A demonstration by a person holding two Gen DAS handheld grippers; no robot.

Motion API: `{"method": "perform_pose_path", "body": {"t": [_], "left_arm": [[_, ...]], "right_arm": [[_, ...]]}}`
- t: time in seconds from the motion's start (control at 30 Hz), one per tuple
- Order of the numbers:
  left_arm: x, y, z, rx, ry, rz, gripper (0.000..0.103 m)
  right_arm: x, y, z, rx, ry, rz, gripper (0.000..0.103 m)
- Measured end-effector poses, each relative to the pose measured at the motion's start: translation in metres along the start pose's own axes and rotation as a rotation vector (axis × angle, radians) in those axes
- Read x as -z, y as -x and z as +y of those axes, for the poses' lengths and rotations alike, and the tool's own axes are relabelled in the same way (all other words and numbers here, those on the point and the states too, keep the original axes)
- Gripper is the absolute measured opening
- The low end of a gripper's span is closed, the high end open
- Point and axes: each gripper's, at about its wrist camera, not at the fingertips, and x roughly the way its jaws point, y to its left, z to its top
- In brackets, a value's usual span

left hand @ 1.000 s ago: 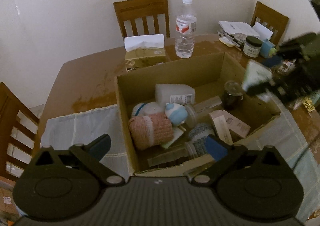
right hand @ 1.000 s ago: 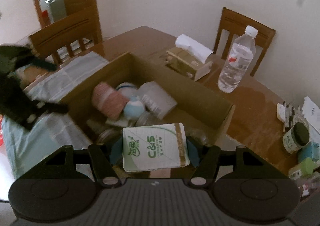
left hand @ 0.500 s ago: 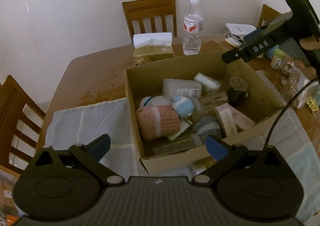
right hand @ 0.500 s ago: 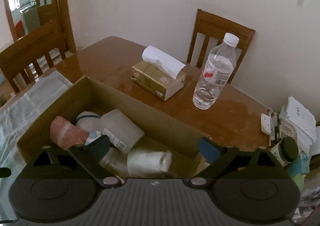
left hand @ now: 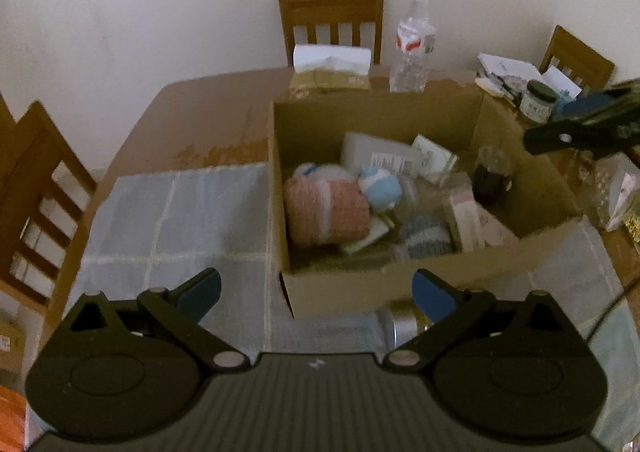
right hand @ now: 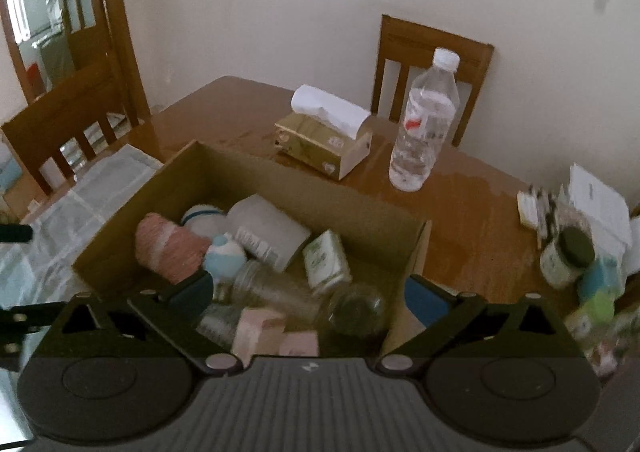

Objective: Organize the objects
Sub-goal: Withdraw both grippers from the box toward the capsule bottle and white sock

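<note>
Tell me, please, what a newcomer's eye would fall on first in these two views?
Most likely the open cardboard box mid-table, crammed with odds and ends, a pink knitted roll at its left end and a green-and-white tissue pack near its back wall. Behind it stand a tissue box and a clear water bottle. The right gripper, jaws opening, holds nothing.

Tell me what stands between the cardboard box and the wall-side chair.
In the right wrist view, a tissue box and a water bottle stand on the table, between the cardboard box and the chair.
</note>
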Motion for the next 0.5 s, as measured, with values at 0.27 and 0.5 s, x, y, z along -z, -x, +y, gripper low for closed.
{"method": "perform_pose_path", "body": {"t": [0.27, 0.5], "left_arm": [[0.03, 0.004, 0.001, -0.033, -0.004, -0.004, 0.101], [0.05, 0.011, 0.018, -0.012, 0.021, 0.008, 0.101]], "right_arm": [[0.056, 0.025, 0.026, -0.014, -0.142, 0.002, 0.103], [0.115, -0.005, 0.068, 0.01, -0.178, 0.113, 0.103]]}}
